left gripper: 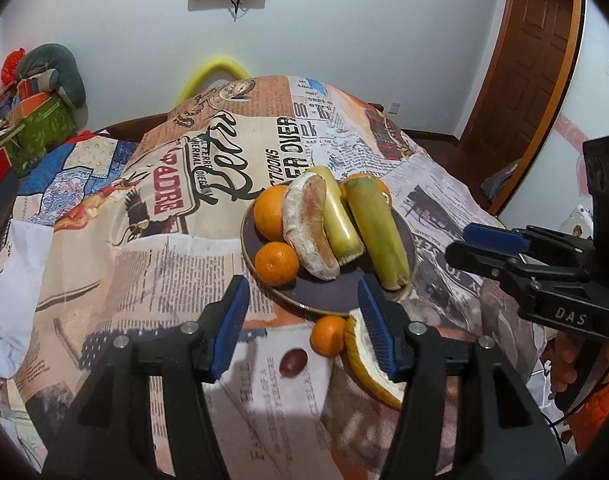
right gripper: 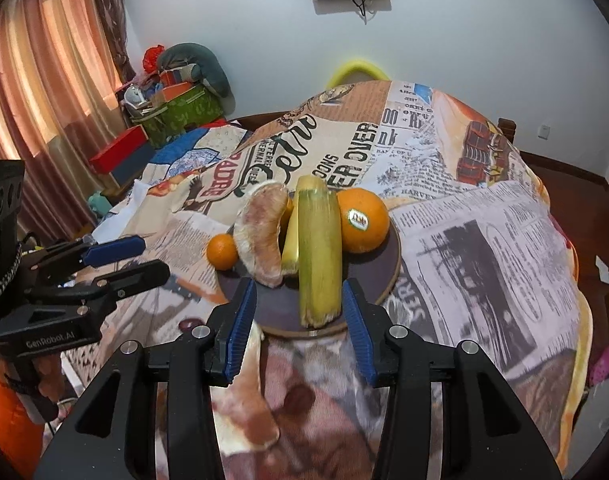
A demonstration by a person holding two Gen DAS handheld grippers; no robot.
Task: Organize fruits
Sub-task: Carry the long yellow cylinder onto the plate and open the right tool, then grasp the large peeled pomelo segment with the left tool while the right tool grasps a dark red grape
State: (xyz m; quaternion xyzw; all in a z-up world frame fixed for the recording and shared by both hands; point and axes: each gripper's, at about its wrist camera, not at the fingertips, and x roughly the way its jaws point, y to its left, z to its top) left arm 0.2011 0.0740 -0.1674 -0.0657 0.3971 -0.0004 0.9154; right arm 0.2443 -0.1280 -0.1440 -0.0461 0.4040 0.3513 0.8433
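A dark round plate (left gripper: 336, 300) (right gripper: 384, 276) on the newspaper-print cloth holds two sugarcane pieces (left gripper: 378, 232) (right gripper: 318, 256), a peeled pomelo wedge (left gripper: 308, 228) (right gripper: 262, 232), a large orange (left gripper: 269, 212) (right gripper: 362, 220) and a small mandarin (left gripper: 276, 263) (right gripper: 222, 251). In front of the plate lie a mandarin (left gripper: 328, 335), a pomelo peel piece (left gripper: 364, 364) and a dark grape (left gripper: 293, 362). My left gripper (left gripper: 308, 328) is open and empty above them. My right gripper (right gripper: 300, 328) (left gripper: 480, 246) is open and empty at the plate's near edge, by the sugarcane end.
The cloth (left gripper: 164, 240) covers a domed table. Boxes and a green bag (left gripper: 36, 128) stand at the left by a curtain (right gripper: 44, 80). A wooden door (left gripper: 524, 60) is at the right. A yellow chair back (left gripper: 212, 76) rises behind the table.
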